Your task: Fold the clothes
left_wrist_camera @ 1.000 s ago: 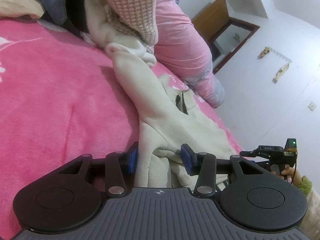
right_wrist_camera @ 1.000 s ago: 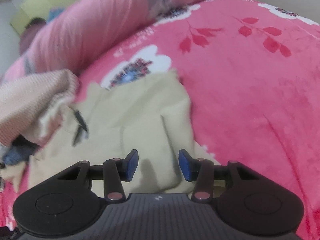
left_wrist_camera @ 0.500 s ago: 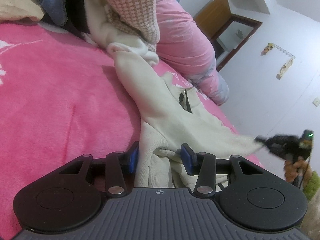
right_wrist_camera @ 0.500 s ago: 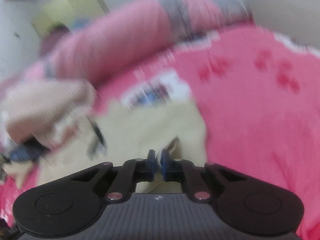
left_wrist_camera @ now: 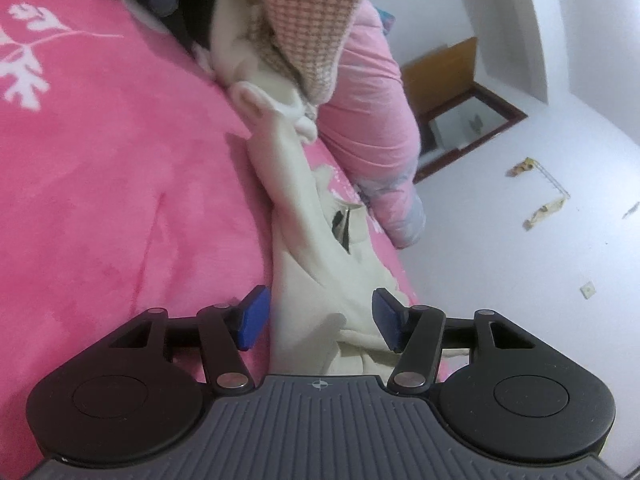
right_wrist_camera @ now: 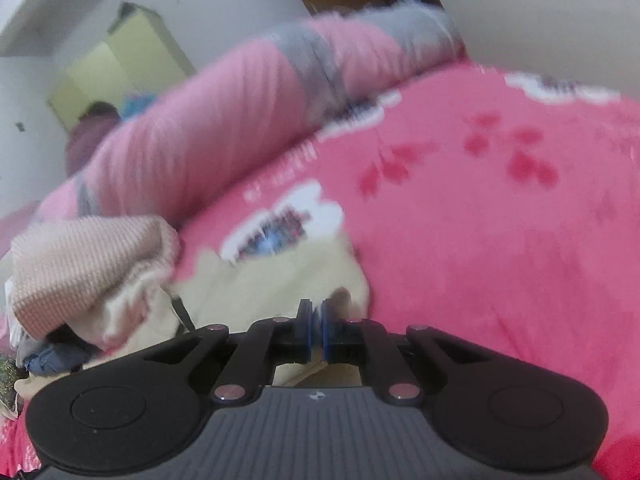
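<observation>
I see left gripper (left_wrist_camera: 318, 320) spread, cream garment (left_wrist_camera: 320, 256) lying between its pads on pink blanket (left_wrist_camera: 120, 200) | right gripper (right_wrist_camera: 315, 330) pressed together, pinching garment's near edge, cloth extending far-left.

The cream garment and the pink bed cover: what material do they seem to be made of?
The cream garment looks like soft matte fleece or thick cotton knit: it drapes in rounded folds without shine. I cannot tell which. The pink bed cover looks like plush fleece: a short fuzzy nap with brushed light and dark patches. The checked knit in the pile shows a coarse woven-looking grid, probably wool or acrylic.
</observation>
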`<state>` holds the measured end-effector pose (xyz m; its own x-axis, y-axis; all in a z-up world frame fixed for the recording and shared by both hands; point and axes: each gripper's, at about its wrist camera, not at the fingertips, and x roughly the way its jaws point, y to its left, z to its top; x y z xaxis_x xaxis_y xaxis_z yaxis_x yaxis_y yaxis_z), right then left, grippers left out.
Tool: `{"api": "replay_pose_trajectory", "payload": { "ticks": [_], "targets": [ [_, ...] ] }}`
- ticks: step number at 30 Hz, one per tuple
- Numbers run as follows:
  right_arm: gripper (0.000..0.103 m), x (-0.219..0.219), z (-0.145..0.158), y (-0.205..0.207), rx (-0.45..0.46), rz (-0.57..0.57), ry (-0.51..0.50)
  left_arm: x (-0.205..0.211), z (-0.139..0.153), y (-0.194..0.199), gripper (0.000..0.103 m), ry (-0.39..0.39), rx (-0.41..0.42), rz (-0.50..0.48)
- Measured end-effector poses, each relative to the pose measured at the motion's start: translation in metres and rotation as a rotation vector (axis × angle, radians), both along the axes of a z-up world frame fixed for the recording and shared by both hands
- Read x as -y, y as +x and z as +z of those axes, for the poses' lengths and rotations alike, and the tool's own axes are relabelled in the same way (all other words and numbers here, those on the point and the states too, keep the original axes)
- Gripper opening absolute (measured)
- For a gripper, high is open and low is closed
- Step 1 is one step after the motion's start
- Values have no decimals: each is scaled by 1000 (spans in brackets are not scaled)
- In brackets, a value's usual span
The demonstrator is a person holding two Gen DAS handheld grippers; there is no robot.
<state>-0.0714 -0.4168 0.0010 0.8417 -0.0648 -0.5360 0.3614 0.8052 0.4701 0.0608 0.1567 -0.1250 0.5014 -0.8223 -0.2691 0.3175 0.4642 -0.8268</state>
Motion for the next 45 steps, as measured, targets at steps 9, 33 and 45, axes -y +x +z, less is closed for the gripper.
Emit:
{"api": "replay_pose_trajectory", "payload": {
  "ticks": [9,33,45],
  "targets": [
    [34,6,-33,5,-197,-36,-116,20,27,-6,57,223,28,54],
    [39,-154,-10,94,-181,466,-509,77,45,14,57,527,210,29],
    [74,-286,-21,210,-10,1052,-429,48,34,74,54,393,103,110]
  ]
}}
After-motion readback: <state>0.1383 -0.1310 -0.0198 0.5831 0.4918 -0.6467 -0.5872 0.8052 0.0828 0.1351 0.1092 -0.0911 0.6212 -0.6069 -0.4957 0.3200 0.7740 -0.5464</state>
